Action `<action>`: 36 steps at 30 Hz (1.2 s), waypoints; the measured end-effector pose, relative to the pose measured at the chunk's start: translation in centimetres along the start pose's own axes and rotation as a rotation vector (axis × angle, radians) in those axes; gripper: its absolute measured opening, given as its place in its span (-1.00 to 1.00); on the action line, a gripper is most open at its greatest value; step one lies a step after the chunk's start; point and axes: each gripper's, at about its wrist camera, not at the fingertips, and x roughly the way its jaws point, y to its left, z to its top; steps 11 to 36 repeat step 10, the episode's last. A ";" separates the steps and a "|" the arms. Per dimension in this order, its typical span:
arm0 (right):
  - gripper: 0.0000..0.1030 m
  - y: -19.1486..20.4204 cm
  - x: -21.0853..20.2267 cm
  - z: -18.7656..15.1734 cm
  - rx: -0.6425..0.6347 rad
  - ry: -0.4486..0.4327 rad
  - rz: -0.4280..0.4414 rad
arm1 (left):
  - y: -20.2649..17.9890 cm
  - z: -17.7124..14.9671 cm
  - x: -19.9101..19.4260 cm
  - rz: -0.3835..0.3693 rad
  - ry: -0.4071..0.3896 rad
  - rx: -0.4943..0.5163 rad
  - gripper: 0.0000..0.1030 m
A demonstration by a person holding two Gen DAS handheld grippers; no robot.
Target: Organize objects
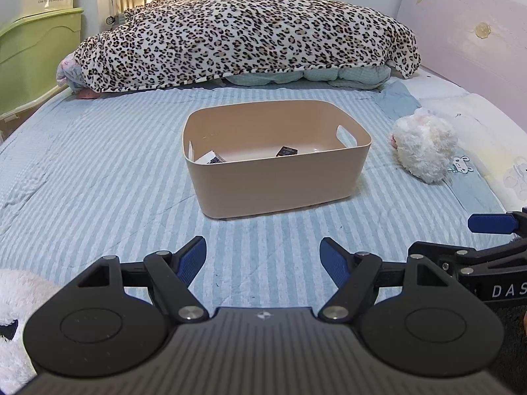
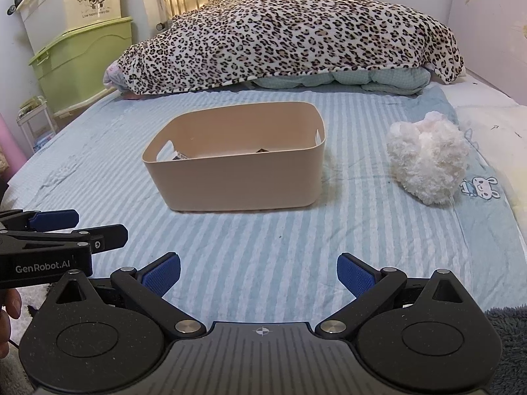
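A tan plastic bin [image 1: 280, 181] [image 2: 237, 177] stands on the striped bed ahead of both grippers. Inside it lie a dark small packet [image 1: 286, 151] and a white-and-black box [image 1: 210, 158], mostly hidden in the right wrist view. A white fluffy plush toy [image 1: 425, 146] [image 2: 428, 161] lies to the right of the bin. My left gripper [image 1: 263, 256] is open and empty, low over the bed in front of the bin. My right gripper [image 2: 258, 275] is open and empty, beside it on the right. Another white plush [image 1: 16, 312] lies at the left gripper's lower left.
A leopard-print blanket [image 1: 250, 29] [image 2: 296, 33] is heaped at the far end of the bed. Green and cream storage boxes [image 2: 82, 49] stand at the left beside the bed. A pink headboard [image 1: 467, 36] and pillows [image 1: 477, 138] run along the right.
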 end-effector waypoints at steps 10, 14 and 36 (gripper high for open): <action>0.99 -0.3 0.3 0.1 0.007 0.002 -0.002 | 0.2 0.0 0.4 0.004 0.014 -0.011 0.58; 0.99 -0.3 0.3 0.1 0.007 0.002 -0.002 | 0.2 0.0 0.4 0.004 0.014 -0.011 0.58; 0.99 -0.3 0.3 0.1 0.007 0.002 -0.002 | 0.2 0.0 0.4 0.004 0.014 -0.011 0.58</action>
